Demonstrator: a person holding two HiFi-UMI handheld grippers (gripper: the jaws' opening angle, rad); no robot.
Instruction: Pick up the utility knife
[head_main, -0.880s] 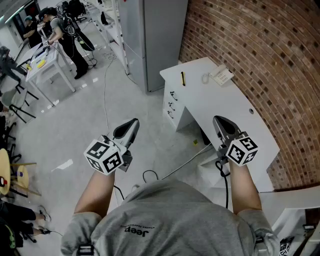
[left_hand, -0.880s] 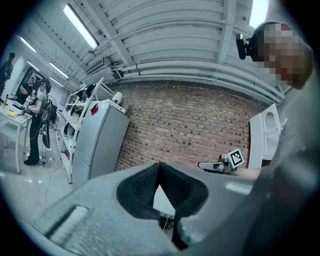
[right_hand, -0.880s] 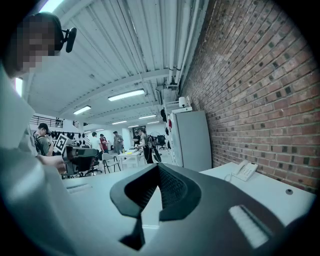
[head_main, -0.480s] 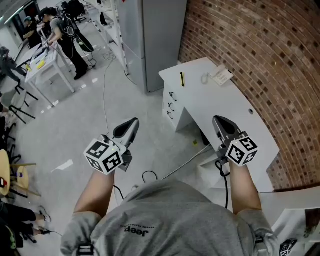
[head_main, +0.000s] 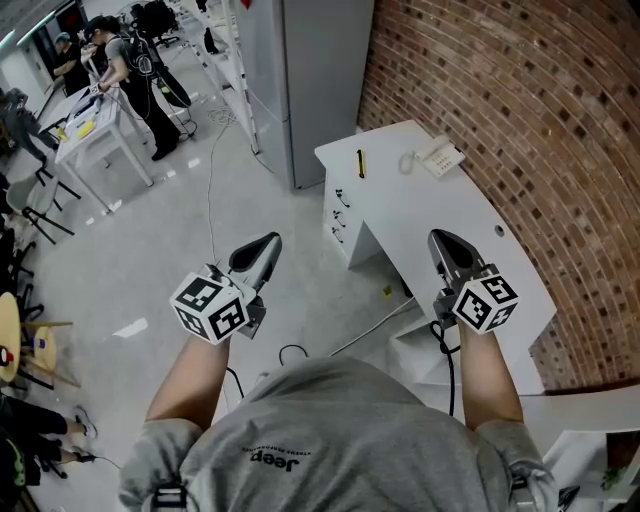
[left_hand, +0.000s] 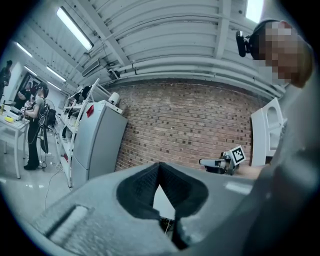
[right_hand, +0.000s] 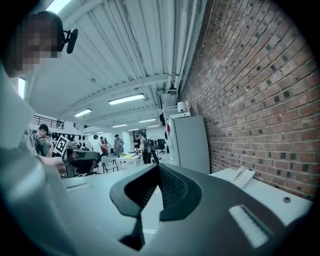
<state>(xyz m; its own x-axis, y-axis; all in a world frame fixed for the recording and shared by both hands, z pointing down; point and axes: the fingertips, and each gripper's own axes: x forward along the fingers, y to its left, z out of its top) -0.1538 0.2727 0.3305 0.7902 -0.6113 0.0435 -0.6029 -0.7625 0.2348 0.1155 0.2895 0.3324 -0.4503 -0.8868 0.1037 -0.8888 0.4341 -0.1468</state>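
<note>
Both claws clenched on nothing: left gripper (head_main: 266, 243) and right gripper (head_main: 441, 240) held level near the body, probably pre-reach, since the utility knife (head_main: 360, 163) lies well apart at the white desk's (head_main: 450, 215) far left end.

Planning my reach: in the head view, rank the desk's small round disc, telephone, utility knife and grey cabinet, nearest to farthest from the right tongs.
1. Small round disc, just right of the right tongs.
2. Telephone, ahead by the brick wall.
3. Utility knife, far left edge of the desk.
4. Grey cabinet, beyond the desk's left corner.
</note>
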